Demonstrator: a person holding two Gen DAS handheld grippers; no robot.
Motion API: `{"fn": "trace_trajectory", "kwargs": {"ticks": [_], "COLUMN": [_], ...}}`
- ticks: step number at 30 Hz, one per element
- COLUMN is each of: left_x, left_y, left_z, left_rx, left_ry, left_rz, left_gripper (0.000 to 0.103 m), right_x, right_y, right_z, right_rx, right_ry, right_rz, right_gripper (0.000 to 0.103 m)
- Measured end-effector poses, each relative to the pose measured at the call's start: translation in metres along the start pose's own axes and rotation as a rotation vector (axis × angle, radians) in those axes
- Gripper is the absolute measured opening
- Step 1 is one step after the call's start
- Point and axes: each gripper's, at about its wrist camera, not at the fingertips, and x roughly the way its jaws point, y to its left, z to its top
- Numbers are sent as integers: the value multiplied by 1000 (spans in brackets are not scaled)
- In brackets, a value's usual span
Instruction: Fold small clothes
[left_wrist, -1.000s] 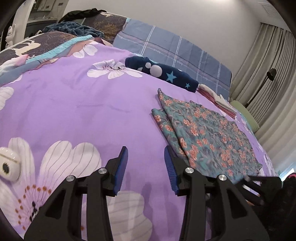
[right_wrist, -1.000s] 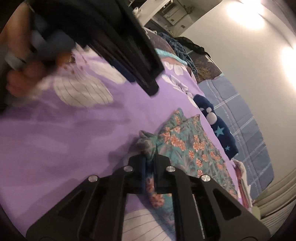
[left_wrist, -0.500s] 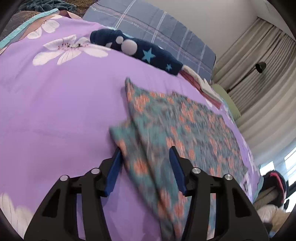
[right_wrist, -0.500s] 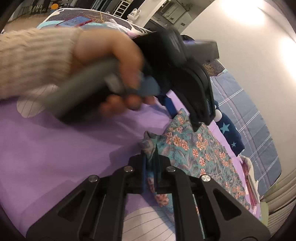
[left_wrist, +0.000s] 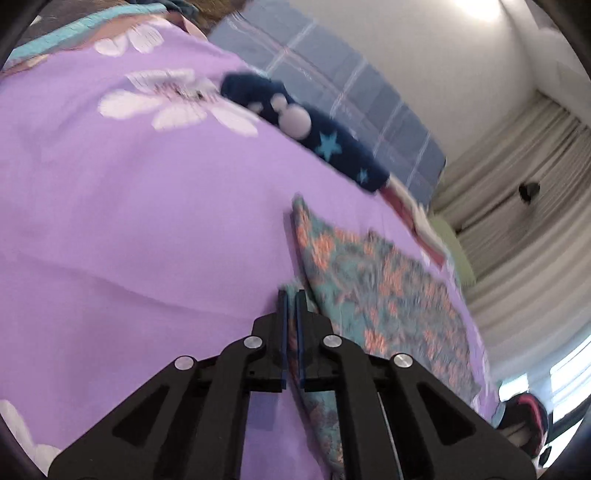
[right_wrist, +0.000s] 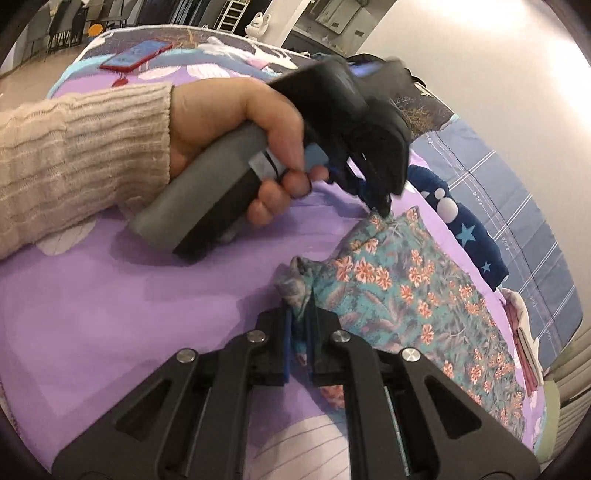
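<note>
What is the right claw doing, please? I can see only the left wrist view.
Observer: The right claw is shut on a bunched corner of the floral cloth.
Operator: Thank you. Where is my left claw relative to it?
Observer: The left claw meets the cloth's farther corner, beyond the right claw.
Operator: Is anything lying behind my claw?
Observer: A red phone lies on the bed, well beyond the left claw.
</note>
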Motion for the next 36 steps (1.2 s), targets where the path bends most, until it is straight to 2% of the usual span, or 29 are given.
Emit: {"fn": "trace_trajectory", "kwargs": {"ticks": [3,4,6,7,9,12,13,14,18,22,24,29,31,33,36], "left_x": [-6,-4,3,6,12,20,26,35,44,42,41,43,42,42,38], "left_y": [-3,-4,-5,-5,-10,-18,-23,-27,-31,-13,-19,-27,-25,-25,-25], "left_z": [1,1,-2,-5,-7,-4,-1,1,4,5,2,1,2,2,2], "left_rx": [6,11,10,-4,13,41,65,85,162,74,109,145,140,138,141], "left_ry": [-5,10,65,100,122,143,151,173,132,119,107,107,111,114,115], "left_rz": [-24,-38,-69,-103,-134,-119,-98,-81,-14,-66,-36,1,1,2,-2], "left_gripper": [3,8,38,56,59,57,29,7,6,6,7,10,11,13,19], "right_x": [-2,-1,3,3,3,4,4,4,5,8,7,6,3,1,-1], "right_y": [-8,-8,-6,-5,-5,-8,-8,-7,-8,-12,-11,-10,-14,-17,-21], "right_z": [1,1,-1,-1,-1,0,1,2,3,0,0,-2,-3,-5,-10], "right_rx": [33,33,29,26,25,38,42,45,53,80,80,85,102,120,128], "right_ry": [-2,-3,4,4,1,3,3,1,3,9,7,10,8,11,31], "right_rz": [26,26,25,22,19,29,28,26,19,43,38,32,34,29,27], "right_gripper": [6,6,6,6,6,6,7,7,7,7,7,17,31,41,45]}}
